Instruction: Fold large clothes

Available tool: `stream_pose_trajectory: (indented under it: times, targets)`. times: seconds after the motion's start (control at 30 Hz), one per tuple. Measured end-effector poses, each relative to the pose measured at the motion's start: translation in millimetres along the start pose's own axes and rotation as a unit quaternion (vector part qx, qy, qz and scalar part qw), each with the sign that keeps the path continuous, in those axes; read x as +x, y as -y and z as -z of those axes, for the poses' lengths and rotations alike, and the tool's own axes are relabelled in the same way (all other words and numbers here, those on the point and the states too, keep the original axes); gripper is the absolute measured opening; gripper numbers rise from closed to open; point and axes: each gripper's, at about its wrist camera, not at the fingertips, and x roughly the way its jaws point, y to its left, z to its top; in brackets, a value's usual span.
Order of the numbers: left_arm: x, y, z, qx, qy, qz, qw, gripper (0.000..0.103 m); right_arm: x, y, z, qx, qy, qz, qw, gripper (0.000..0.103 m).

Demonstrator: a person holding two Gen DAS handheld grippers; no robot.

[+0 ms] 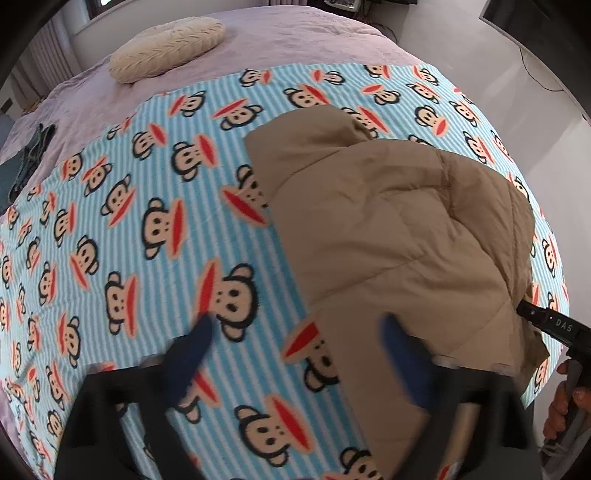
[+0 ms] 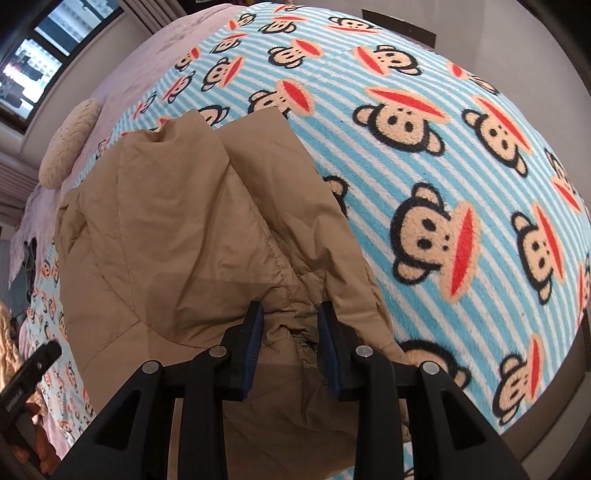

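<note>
A tan quilted jacket (image 1: 388,221) lies partly folded on a blue striped monkey-print blanket (image 1: 147,206). My left gripper (image 1: 295,332) is open and blurred with motion, its blue pads apart above the blanket and the jacket's near left edge, holding nothing. In the right wrist view the jacket (image 2: 177,229) fills the middle. My right gripper (image 2: 291,321) has its jaws partly apart with bunched jacket fabric between the pads at the near edge; whether it grips the fabric I cannot tell. The right gripper's body also shows in the left wrist view (image 1: 554,328) at the jacket's right edge.
The blanket covers a bed with a lilac sheet (image 1: 295,33). A cream round cushion (image 1: 166,48) lies at the far end. Dark clothing (image 1: 33,155) lies at the bed's left side. The bed's right edge drops to a pale floor (image 1: 546,122).
</note>
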Motion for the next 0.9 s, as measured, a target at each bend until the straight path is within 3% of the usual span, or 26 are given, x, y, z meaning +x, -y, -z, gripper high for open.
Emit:
stream_pose_trajectory:
  times: [0.23, 0.37, 0.43, 0.6, 0.67, 0.9]
  targets:
    - [0, -3, 7, 0.011, -0.001, 0.005, 0.9999, 0.103, -18, -7, -1, -0.008, 0.003, -0.002, 1.000, 0.036]
    - [-1, -2, 9, 0.000, -0.002, 0.002, 1.0000, 0.103, -28, -3, -12, -0.025, 0.008, -0.031, 0.999, 0.053]
    - [-1, -1, 10, -0.007, -0.004, -0.005, 1.0000, 0.103, -29, 1, -22, -0.031, 0.004, -0.041, 0.999, 0.056]
    - [4, -1, 10, -0.038, -0.013, -0.017, 0.9991, 0.103, -21, 12, -46, -0.056, -0.016, -0.066, 0.996, 0.070]
    - [6, 0, 11, -0.051, -0.013, -0.017, 0.9985, 0.103, -16, 16, -54, -0.070, -0.032, -0.080, 0.994, 0.080]
    - [13, 3, 18, -0.096, -0.021, 0.022, 0.9949, 0.103, -10, 31, -67, -0.098, -0.060, -0.116, 0.987, 0.082]
